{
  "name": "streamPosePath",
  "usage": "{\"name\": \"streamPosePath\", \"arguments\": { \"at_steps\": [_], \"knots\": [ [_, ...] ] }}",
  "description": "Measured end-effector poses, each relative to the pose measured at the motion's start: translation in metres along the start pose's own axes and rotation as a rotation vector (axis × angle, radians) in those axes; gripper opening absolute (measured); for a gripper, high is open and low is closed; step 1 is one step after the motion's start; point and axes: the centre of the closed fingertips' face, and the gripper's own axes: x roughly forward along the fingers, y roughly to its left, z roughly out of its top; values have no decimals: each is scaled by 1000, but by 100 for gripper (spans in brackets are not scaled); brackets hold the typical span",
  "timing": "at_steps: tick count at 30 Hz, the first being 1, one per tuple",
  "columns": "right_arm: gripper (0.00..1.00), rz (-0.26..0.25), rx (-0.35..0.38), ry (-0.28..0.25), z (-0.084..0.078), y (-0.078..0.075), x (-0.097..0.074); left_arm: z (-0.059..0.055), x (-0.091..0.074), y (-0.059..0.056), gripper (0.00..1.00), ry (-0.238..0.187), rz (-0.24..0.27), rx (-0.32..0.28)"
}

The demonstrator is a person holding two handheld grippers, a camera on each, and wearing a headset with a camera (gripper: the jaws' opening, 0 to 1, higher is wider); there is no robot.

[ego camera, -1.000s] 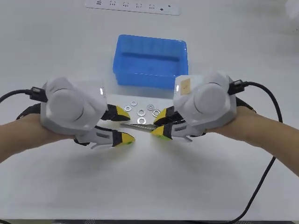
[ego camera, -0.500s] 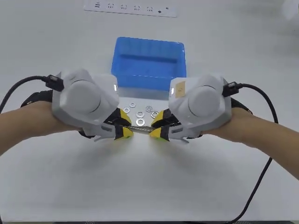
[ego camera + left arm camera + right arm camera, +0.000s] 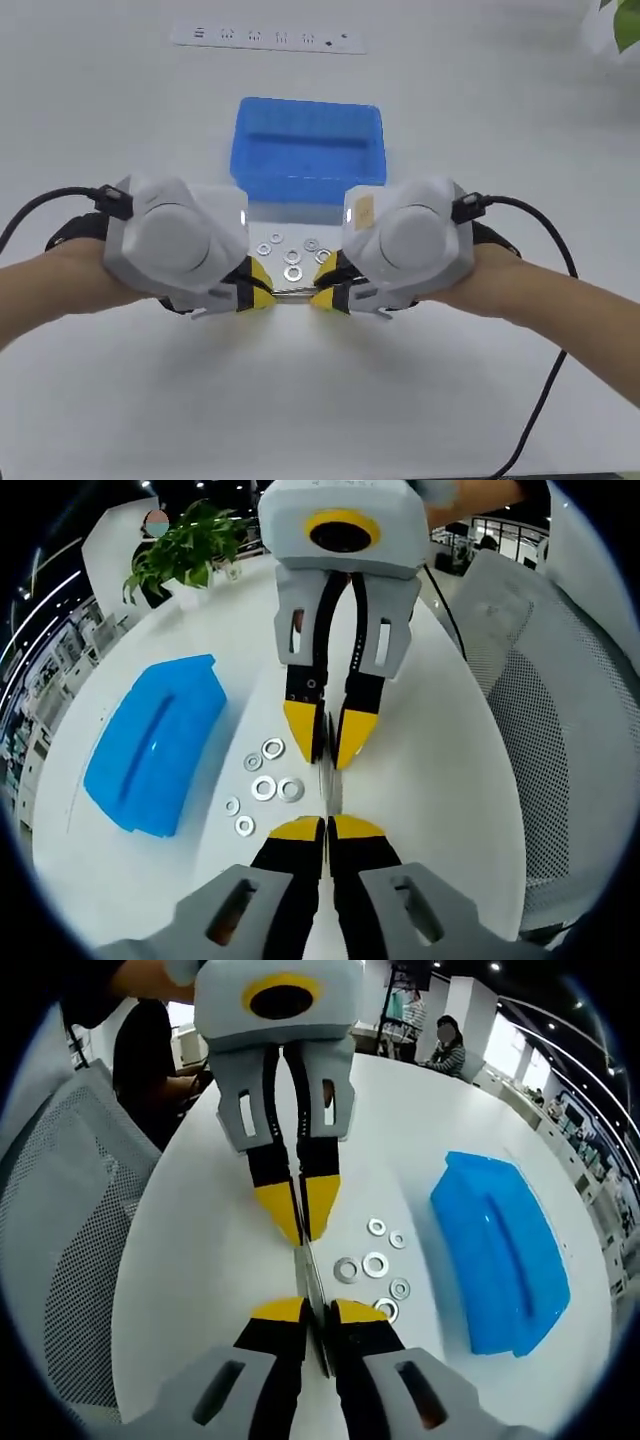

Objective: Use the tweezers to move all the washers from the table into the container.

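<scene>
Thin metal tweezers (image 3: 292, 293) span the gap between my two grippers, just above the white table. My left gripper (image 3: 258, 288) is shut on one end and my right gripper (image 3: 325, 293) is shut on the other. In the left gripper view my own jaws (image 3: 325, 828) pinch the tweezers (image 3: 328, 780), with the right gripper (image 3: 330, 732) opposite. The right gripper view shows its tips (image 3: 305, 1310) closed on the tweezers (image 3: 310, 1272). Several silver washers (image 3: 291, 256) lie loose just beyond the tweezers, short of the blue container (image 3: 308, 150).
A white power strip (image 3: 265, 38) lies at the far edge of the table (image 3: 300, 400). A black cable (image 3: 555, 370) trails from the right gripper, another (image 3: 30, 205) from the left. Mesh chairs (image 3: 560, 710) and a potted plant (image 3: 190, 550) stand past the table.
My left gripper was open at the left; it has moved right and shut on the free end of the tweezers. The right gripper kept its hold.
</scene>
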Motion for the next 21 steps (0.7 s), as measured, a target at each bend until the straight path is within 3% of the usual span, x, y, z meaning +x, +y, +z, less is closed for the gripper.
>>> {"name": "streamPosePath", "arguments": {
  "at_steps": [9,16,21],
  "knots": [
    [8,-13,-135,-40,1,8,-7,20,-18,-8,5,-31,24,47],
    [8,-57,-102,-129,7,11,-18,41,-31,-14,5,-79,42,57],
    [8,-72,-35,-205,11,12,-24,58,-37,-20,5,-106,45,97]
  ]
}}
